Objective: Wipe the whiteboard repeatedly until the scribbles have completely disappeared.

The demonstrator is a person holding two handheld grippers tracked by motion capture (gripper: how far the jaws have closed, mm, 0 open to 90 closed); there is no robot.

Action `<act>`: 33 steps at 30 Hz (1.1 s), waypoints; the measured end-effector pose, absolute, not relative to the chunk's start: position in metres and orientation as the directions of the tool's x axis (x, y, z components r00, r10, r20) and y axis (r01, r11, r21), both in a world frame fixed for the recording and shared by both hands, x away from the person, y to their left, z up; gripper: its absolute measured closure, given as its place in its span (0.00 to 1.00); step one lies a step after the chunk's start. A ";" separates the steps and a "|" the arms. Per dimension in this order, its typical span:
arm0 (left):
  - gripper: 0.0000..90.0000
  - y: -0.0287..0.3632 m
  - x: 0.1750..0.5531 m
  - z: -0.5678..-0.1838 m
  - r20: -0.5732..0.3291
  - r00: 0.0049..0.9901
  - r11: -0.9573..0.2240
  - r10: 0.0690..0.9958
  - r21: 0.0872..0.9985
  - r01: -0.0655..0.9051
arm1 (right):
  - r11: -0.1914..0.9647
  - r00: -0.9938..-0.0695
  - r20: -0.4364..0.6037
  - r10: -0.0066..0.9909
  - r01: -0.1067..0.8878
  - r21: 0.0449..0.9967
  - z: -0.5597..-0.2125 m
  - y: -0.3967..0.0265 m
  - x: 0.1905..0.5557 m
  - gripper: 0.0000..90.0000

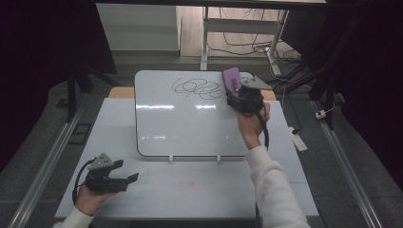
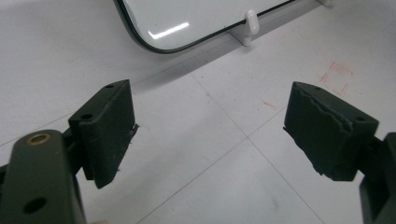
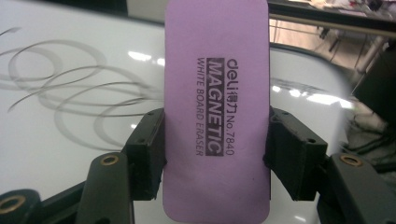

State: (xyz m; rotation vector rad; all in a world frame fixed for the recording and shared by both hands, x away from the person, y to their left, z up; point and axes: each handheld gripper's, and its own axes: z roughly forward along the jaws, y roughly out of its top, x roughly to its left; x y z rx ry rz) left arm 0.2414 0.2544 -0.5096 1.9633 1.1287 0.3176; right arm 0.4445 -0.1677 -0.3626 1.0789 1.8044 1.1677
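Clamping the purple eraser [image 3: 215,112] from both long sides, the right gripper's [image 3: 215,154] fingers [image 3: 147,149] are pressed tight against it, printed face toward the camera (says "MAGNETIC WHITE BOARD ERASER"). In the high view the right gripper [image 1: 244,97] holds the eraser [image 1: 231,80] at the upper right corner of the whiteboard [image 1: 190,128], just to the right of the black scribble [image 1: 197,89], loopy lines running across the top of the board. Can't tell if the eraser is actually touching the surface or sitting just over it. The left gripper [image 1: 124,179] rests down at the near left of the desk [image 1: 190,190], well apart from the board, and its fingers [image 2: 109,130] are spread wide with nothing between them, just bare desk and some faint red marks [image 2: 336,77]. Two small white clips [image 1: 171,158] sit along the board's near edge. Cables [image 1: 247,47] lie on the floor behind the desk.
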 end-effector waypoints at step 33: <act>0.19 0.253 0.242 -0.509 -0.174 0.566 -0.255 0.806 0.761 0.596 | 0.205 -0.443 -0.082 0.893 0.237 0.950 -0.368 -0.145 0.447 0.45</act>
